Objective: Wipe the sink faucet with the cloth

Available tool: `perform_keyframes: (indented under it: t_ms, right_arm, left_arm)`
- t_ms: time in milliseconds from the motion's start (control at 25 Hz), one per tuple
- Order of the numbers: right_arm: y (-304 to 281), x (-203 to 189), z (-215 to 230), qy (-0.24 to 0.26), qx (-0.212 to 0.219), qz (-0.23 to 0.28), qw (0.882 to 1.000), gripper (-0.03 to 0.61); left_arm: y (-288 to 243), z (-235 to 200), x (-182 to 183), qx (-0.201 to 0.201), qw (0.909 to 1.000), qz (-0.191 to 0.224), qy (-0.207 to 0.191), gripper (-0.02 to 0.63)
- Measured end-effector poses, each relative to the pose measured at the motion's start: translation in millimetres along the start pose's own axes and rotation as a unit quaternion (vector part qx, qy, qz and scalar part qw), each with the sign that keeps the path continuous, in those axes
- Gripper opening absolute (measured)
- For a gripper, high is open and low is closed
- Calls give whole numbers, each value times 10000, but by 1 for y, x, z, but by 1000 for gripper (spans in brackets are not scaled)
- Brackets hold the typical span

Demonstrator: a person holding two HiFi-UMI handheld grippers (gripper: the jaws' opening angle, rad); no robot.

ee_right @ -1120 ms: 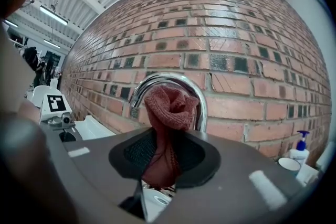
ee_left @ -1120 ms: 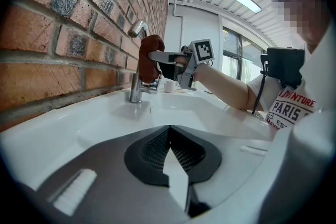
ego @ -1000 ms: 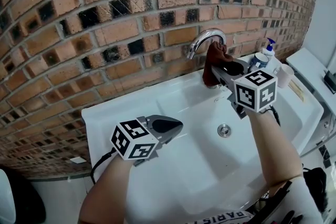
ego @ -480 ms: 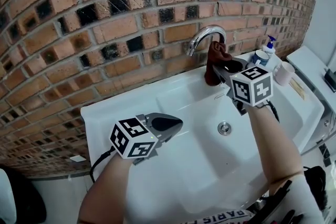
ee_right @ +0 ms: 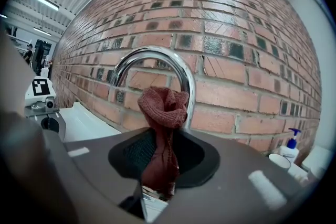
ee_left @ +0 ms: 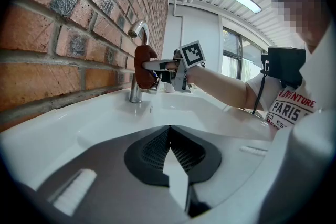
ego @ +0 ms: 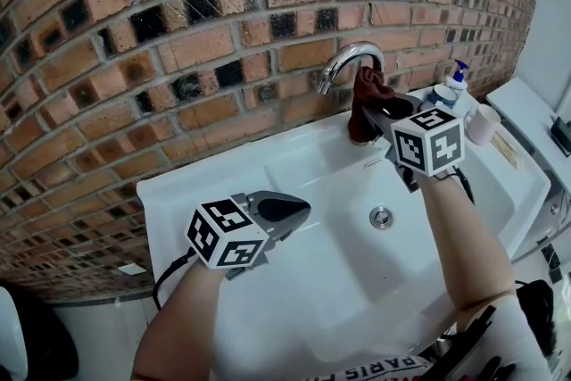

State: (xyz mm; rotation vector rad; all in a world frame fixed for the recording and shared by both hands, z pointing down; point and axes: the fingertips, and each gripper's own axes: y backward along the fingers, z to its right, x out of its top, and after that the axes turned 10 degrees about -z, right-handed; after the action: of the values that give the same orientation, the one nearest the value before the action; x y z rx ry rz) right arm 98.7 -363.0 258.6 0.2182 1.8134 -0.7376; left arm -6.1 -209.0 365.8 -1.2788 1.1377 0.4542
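A curved chrome faucet [ego: 351,61] [ee_right: 157,65] [ee_left: 137,50] rises from the back of the white sink [ego: 294,192]. My right gripper [ego: 368,116] [ee_right: 160,152] is shut on a dark red cloth [ego: 364,103] [ee_right: 163,128] [ee_left: 143,63], and the cloth's bunched top presses against the faucet's upright neck below the arch. My left gripper [ego: 290,211] [ee_left: 169,152] is shut and holds nothing; it hovers over the sink's left rim, well away from the faucet.
A brick wall [ego: 223,22] stands right behind the sink. A blue-topped soap pump bottle [ego: 457,78] [ee_right: 289,147], a round tub [ego: 439,98] and a pale cup [ego: 483,125] sit on the rim to the faucet's right. The drain [ego: 381,219] lies mid-basin.
My right gripper has shifted the cloth slightly up and right along the faucet's neck. The left gripper has stayed where it was.
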Motion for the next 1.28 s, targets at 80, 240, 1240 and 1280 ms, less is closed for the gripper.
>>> perform_keyframes:
  t_ms: [80,240,1240,1280]
  right_arm:
    - [2,5,1,-12,-22,58,10000,95]
    - [8,21,2,-22,-88,261,9996,95]
    - [11,48,-65,622,425,606,9953,95]
    - [11,47,-67,659,429,611,9950,94]
  left_arm:
    - [0,0,0,-2,10000,0,0,0]
    - [0,0,0,-1,10000,-5,3,0]
    - [0,1,0,-16,10000,-6,12,0]
    - [0,1,0,-18,10000,-6,11,0]
